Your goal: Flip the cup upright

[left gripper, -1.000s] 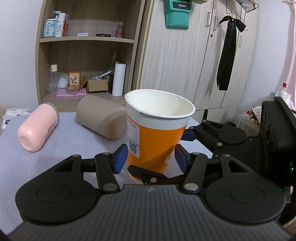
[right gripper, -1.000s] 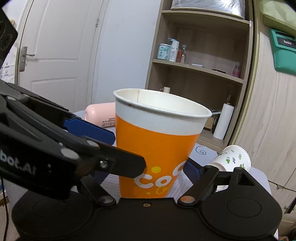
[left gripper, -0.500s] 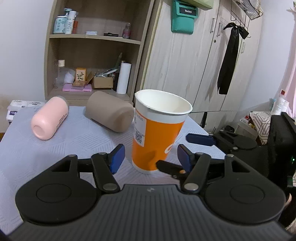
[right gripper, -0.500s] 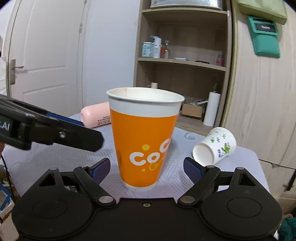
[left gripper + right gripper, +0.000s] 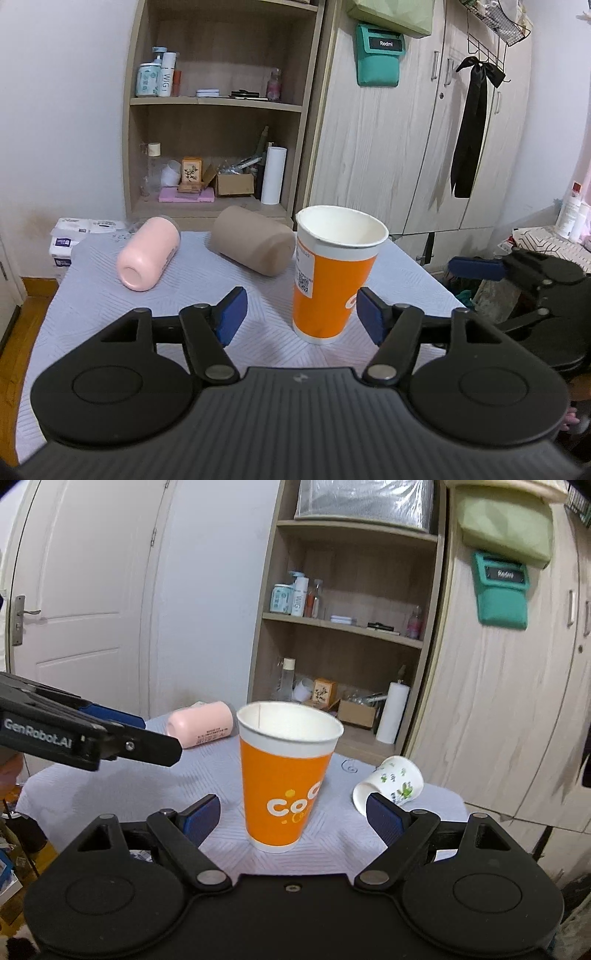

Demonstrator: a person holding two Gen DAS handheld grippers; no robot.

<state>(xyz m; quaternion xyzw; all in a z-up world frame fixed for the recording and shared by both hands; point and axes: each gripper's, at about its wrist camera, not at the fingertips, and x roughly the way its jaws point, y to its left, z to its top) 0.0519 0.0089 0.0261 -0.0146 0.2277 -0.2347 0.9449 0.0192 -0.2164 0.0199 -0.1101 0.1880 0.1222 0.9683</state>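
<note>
Cup upright on table, both grippers released.

Orange paper cup [image 5: 334, 280] stands mouth up on the cloth-covered table [image 5: 92, 295], near its front edge. Left hand-held gripper [image 5: 301, 314] is spread wide, blue pads [image 5: 231, 314] on either side of the cup, apart from its wall. Right hand-held gripper [image 5: 291, 814] likewise gapes, clear of the cup. Behind lie a pink bottle [image 5: 147, 253] and a tan cylinder [image 5: 253, 240] on their sides; a small white patterned cup [image 5: 388, 784] lies tipped to the right.
</note>
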